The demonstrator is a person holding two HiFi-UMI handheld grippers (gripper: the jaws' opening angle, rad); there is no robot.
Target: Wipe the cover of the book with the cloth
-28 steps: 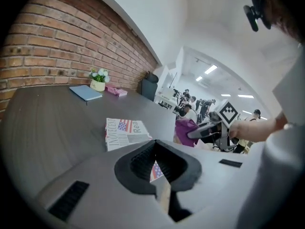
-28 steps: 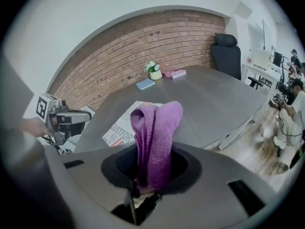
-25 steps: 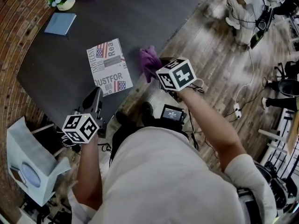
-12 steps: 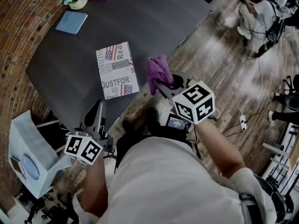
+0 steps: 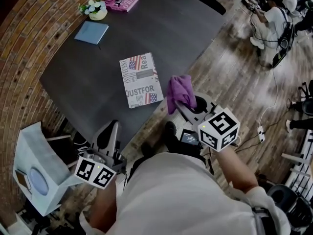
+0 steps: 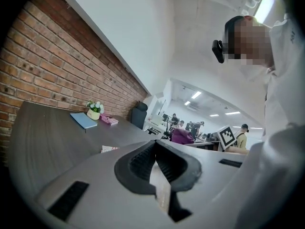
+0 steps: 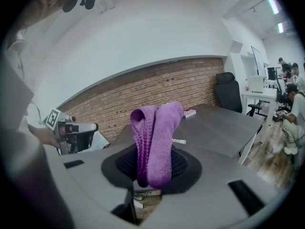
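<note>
At the near edge of the dark table (image 5: 73, 77), you hold the purple cloth (image 5: 179, 89) pinched in your right gripper (image 5: 180, 104), its jaws clamped on the bunched fabric, which stands up in a fold. Cloth and gripper hang just off the table's side, near the book (image 5: 141, 80) but apart from it. The book lies flat, cover up, close to that edge. Your left gripper (image 5: 110, 129) sits low by the table's corner, jaws pressed together on nothing. Having the cloth in hand is the step done; bringing it down onto the cover and wiping across appears to be what is left.
</note>
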